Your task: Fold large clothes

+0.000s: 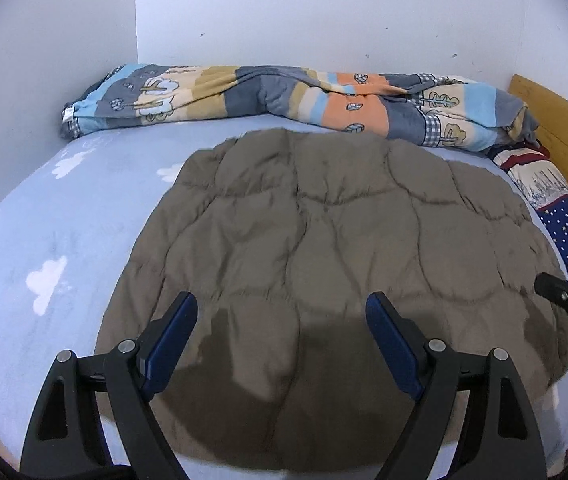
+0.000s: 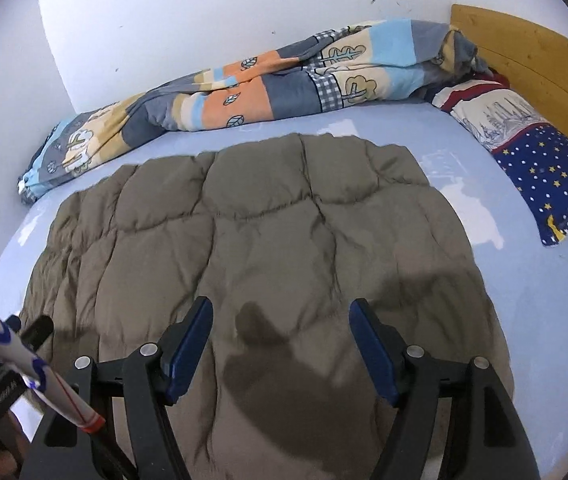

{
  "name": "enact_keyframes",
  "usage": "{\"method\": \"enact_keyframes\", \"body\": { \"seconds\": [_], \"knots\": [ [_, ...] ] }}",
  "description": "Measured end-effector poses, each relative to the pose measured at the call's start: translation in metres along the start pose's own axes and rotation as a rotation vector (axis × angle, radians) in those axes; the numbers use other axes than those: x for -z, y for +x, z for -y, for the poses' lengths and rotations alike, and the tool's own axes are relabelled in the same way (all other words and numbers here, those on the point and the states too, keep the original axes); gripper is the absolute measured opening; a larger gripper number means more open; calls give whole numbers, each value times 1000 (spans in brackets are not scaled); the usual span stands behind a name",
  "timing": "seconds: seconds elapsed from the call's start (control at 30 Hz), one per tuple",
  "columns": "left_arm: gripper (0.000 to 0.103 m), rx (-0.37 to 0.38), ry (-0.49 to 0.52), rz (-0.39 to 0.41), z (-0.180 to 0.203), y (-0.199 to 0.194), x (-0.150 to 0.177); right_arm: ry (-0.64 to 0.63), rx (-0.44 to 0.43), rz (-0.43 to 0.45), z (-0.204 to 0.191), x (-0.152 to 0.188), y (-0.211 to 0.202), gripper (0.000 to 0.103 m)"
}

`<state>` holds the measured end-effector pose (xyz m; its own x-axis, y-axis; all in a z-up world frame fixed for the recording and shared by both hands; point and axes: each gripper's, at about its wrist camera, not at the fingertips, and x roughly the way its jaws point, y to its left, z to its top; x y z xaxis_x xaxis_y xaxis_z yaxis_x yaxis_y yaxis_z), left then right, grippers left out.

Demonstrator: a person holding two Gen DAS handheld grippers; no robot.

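**Both tongs poised above the near hem of the quilted coat**

Nearest in, the left gripper (image 1: 281, 308) is held wide, nothing between its blue pads; the right gripper (image 2: 279, 312) is likewise spread and empty. Directly beneath and ahead of both, the brown quilted garment (image 1: 324, 240) is laid flat on the blue bedsheet (image 1: 63, 220), its length running away toward the wall. Neither side appears favoured: each near corner looks to be served by its own hand. Farther off, the patterned blanket (image 2: 243, 92) is bunched along the wall, well apart.
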<state>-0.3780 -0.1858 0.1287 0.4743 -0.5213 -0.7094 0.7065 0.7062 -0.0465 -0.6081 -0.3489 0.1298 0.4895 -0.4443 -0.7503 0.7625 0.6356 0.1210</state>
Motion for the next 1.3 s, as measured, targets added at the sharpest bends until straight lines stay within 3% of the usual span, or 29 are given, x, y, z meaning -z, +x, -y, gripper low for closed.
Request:
{"method": "enact_keyframes", "body": {
  "seconds": [0.17,0.3,0.47,0.5,0.6,0.67,0.73,0.8,0.93,1.23,1.3],
  "knots": [
    [85,-8,-4,10,-8,-15,12,-57,13,12,-1,29,-27,76],
    [85,-26,-23,-16,-24,-17,18,-42,41,46,22,26,-40,76],
    [85,1,-132,-131,-51,1,27,97,28,-27,73,6,-10,74],
    [85,-1,-142,-143,-53,5,28,129,24,-53,83,3,-1,69],
    [85,-24,-125,-139,-48,4,30,275,-39,-136,115,-1,25,65],
    [85,-27,-126,-125,-46,-1,33,335,-58,-143,126,4,26,62],
    [85,-21,-134,-111,-46,-9,36,337,-6,-117,131,6,16,63],
    [85,-13,-141,-85,-45,-20,39,298,47,-75,129,6,2,64],
    [85,-19,-117,-18,-44,-47,45,237,57,2,116,11,-26,64],
    [85,-27,-8,131,-21,-118,66,21,53,118,54,64,-90,65],
    [85,-11,15,167,-13,-140,68,4,41,125,40,77,-107,71]
  ]
}}
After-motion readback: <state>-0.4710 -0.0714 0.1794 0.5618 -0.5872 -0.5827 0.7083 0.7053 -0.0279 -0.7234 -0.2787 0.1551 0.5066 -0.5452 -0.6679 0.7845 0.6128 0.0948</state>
